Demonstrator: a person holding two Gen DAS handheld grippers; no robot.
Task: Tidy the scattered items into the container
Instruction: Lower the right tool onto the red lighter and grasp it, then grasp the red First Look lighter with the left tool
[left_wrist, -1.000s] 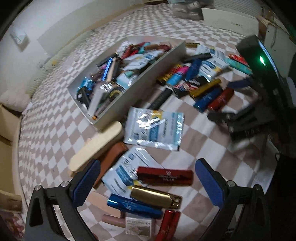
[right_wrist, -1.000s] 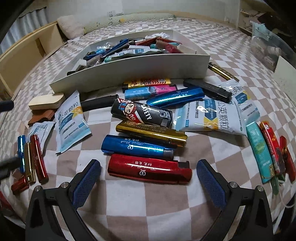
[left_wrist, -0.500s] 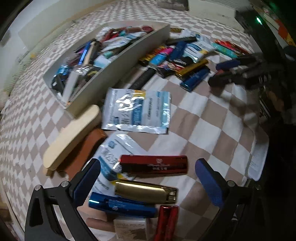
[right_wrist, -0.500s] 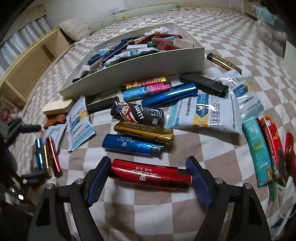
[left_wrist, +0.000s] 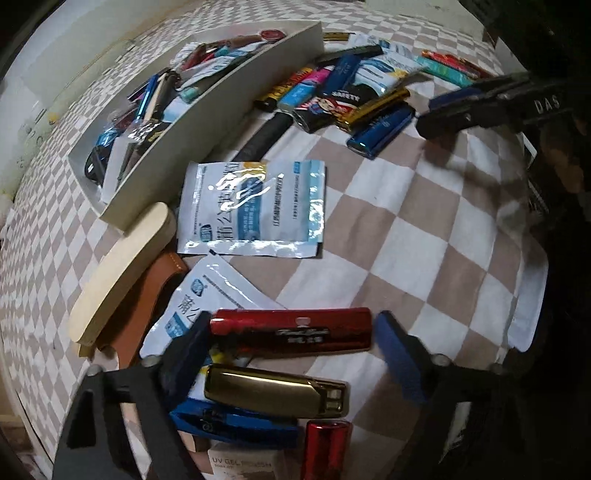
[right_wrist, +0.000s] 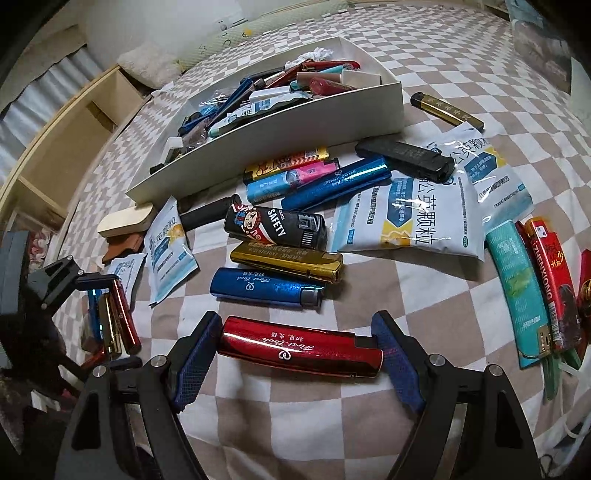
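My left gripper (left_wrist: 291, 350) has closed around a red lighter (left_wrist: 291, 331) that lies on the checkered bedspread; both pads touch its ends. A gold lighter (left_wrist: 277, 394) and a blue lighter (left_wrist: 236, 424) lie just below it. My right gripper (right_wrist: 299, 362) is shut on another red lighter (right_wrist: 300, 347), pads at both ends, lifted slightly off the cloth. The white container (right_wrist: 266, 129), full of lighters and packets, stands behind; it also shows in the left wrist view (left_wrist: 207, 122).
Scattered lighters and packets lie by the container: a blue lighter (right_wrist: 266, 288), a gold lighter (right_wrist: 288, 263), a black SAFETY lighter (right_wrist: 275, 226), white-blue sachets (right_wrist: 410, 218) (left_wrist: 251, 208), a cream case (left_wrist: 122, 273), teal and red lighters (right_wrist: 532, 288) at right.
Both grippers came down and closed: the left onto its red lighter, the right onto the other red lighter. The left camera moved closer to the bed.
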